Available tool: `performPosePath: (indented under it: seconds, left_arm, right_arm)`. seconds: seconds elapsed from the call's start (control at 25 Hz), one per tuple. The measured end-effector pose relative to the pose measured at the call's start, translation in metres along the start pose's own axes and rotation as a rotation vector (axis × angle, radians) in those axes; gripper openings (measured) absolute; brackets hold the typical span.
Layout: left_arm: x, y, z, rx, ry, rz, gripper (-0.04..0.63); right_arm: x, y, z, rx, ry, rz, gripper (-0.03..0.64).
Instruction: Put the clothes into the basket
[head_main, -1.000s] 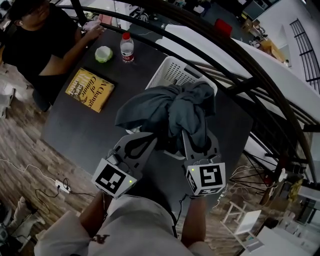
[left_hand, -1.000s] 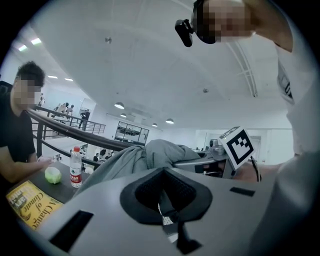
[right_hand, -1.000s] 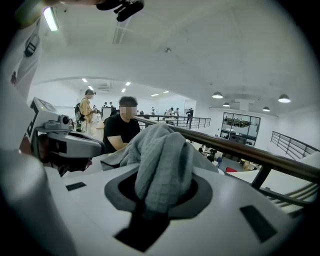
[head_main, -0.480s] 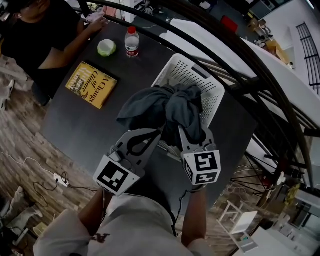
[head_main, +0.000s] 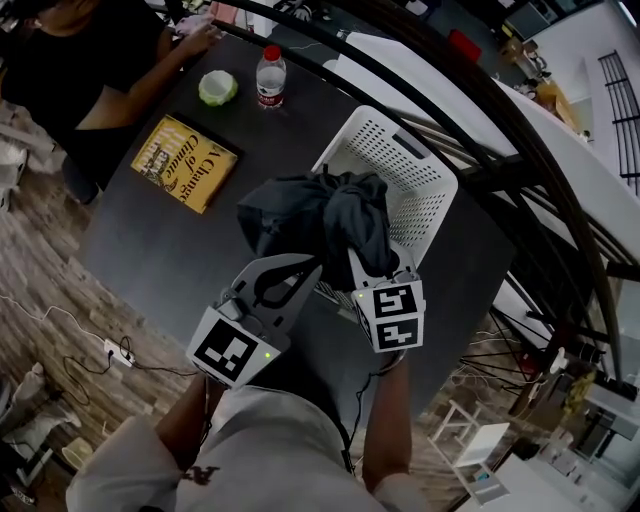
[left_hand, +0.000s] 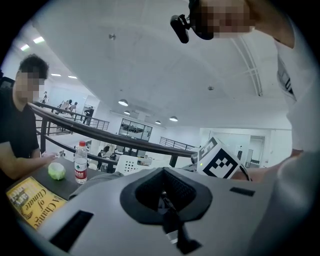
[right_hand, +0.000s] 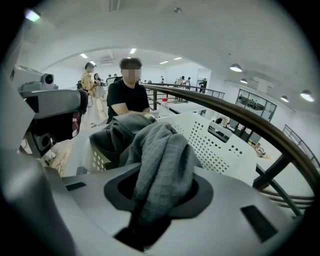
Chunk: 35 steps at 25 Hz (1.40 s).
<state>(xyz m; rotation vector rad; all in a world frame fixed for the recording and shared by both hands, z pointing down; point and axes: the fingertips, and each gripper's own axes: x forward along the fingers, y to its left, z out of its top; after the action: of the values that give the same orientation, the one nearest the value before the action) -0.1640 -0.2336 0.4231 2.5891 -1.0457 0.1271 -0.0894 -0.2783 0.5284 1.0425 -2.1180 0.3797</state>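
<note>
A bundle of dark grey clothes (head_main: 320, 215) hangs over the near left corner of the white perforated basket (head_main: 425, 160). My right gripper (head_main: 352, 262) is shut on it: grey cloth (right_hand: 160, 160) runs straight through the jaws, with the basket (right_hand: 225, 145) just beyond. My left gripper (head_main: 312, 266) sits beside it on the left, its tips close under the bundle's edge. In the left gripper view its jaws (left_hand: 165, 200) look shut with no cloth between them; a fold of the grey clothes (left_hand: 97, 177) shows behind.
The basket stands on a dark table (head_main: 160, 240) beside a curved black railing (head_main: 480, 110). A yellow book (head_main: 186, 163), a water bottle (head_main: 271, 75) and a green round thing (head_main: 218, 87) lie at the far left, where a seated person (head_main: 90, 50) rests an arm.
My right gripper has sunk with the clothes, so the bundle now sits lower and closer over the basket's near corner. The left gripper has barely shifted.
</note>
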Motion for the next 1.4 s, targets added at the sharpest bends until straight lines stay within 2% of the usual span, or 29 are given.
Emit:
performPosePath:
  seconds: [0.4, 0.52, 0.72, 1.4]
  left_arm:
    - [0.005, 0.004, -0.006, 0.001, 0.021, 0.001, 0.005]
    - [0.007, 0.005, -0.008, 0.004, 0.031, 0.003, 0.005]
    - [0.009, 0.007, -0.008, 0.003, 0.033, 0.006, 0.005]
    - [0.008, 0.006, -0.013, 0.015, 0.053, 0.007, 0.005]
  right_arm:
    - [0.028, 0.002, -0.004, -0.026, 0.064, 0.049, 0.140]
    - [0.035, 0.006, -0.014, -0.046, 0.121, 0.064, 0.143]
    - [0.043, 0.009, -0.018, -0.108, 0.189, 0.049, 0.153]
    - [0.057, 0.014, -0.034, -0.231, 0.269, 0.021, 0.207]
